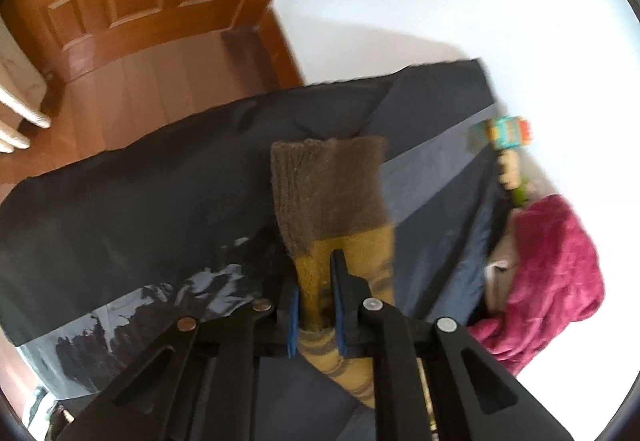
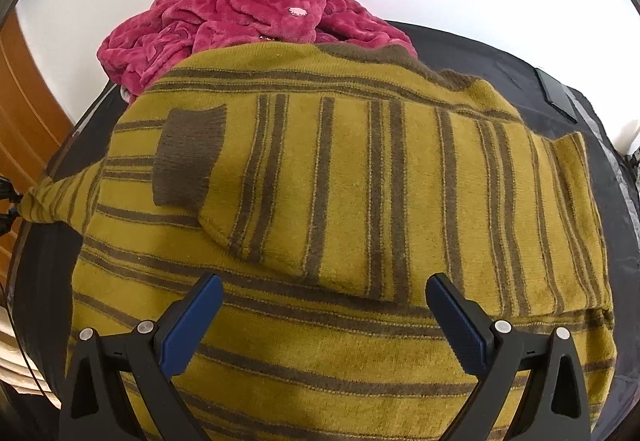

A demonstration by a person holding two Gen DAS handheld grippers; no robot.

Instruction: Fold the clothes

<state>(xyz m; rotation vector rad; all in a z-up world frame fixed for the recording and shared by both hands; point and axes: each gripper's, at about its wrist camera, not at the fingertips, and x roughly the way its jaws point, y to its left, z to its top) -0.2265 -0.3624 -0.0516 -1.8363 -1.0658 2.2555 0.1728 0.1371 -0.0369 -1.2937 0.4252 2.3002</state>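
Knitwear filled the near desk (image 2: 600, 113): the right tool (image 2: 324, 315) hovered wide open and empty over the striped sweater (image 2: 360, 201), while the left tool (image 1: 316, 305) pinched its sleeve (image 1: 332, 201) behind the cuff. Soft and floppy, it seemed best gripped at hems. A crimson robe (image 2: 248, 1) lay at the far edge.

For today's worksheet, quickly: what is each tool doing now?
Left tool: closed on the striped sweater's sleeve.
Right tool: open, holding nothing.
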